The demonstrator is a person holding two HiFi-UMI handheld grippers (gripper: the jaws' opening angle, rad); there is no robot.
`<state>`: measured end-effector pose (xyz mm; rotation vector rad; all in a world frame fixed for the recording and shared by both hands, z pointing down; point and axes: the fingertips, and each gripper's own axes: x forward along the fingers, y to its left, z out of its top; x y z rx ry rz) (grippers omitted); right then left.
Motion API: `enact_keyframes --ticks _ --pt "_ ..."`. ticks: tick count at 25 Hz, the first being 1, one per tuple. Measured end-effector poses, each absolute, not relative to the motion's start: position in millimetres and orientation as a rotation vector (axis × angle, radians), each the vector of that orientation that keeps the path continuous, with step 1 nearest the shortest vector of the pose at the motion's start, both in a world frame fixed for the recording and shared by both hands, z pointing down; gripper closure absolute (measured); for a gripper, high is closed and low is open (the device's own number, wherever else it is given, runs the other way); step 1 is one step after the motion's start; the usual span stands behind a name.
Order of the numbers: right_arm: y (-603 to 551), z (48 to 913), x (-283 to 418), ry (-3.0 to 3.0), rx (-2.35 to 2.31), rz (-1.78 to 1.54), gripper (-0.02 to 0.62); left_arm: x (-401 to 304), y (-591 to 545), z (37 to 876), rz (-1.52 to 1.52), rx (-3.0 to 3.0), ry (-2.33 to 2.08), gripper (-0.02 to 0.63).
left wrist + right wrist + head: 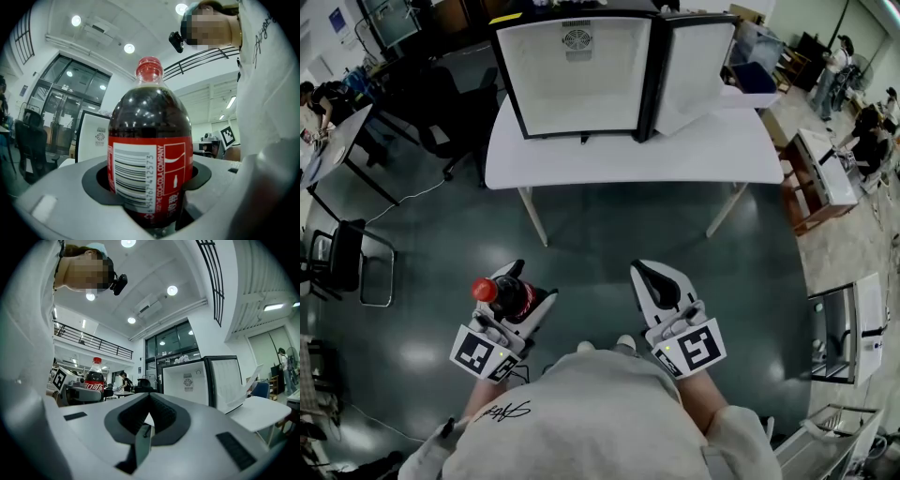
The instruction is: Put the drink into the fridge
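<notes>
While the left gripper [525,291] grips a red-capped plastic bottle [150,154] of dark cola labelled "COCA-COLA COMPANY", the right gripper [654,274] has its jaws closed, empty.

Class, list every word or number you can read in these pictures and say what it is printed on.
"COCA-COLA COMPANY": red label of the bottle, vertical.
"6954767412573": beside that label's barcode.
Script on the shirt: unreadable.
Print inside the fridge: too small.
</notes>
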<state>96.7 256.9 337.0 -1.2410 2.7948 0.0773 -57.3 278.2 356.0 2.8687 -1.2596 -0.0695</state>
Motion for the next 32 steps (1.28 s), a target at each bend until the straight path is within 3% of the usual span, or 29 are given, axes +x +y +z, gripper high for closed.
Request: enact_keyframes --ticks 32 --pt "286 352 68 2.724 -1.360 0.045 0.584 -95 300 379 -0.065 2.868 -1.167 0.288"
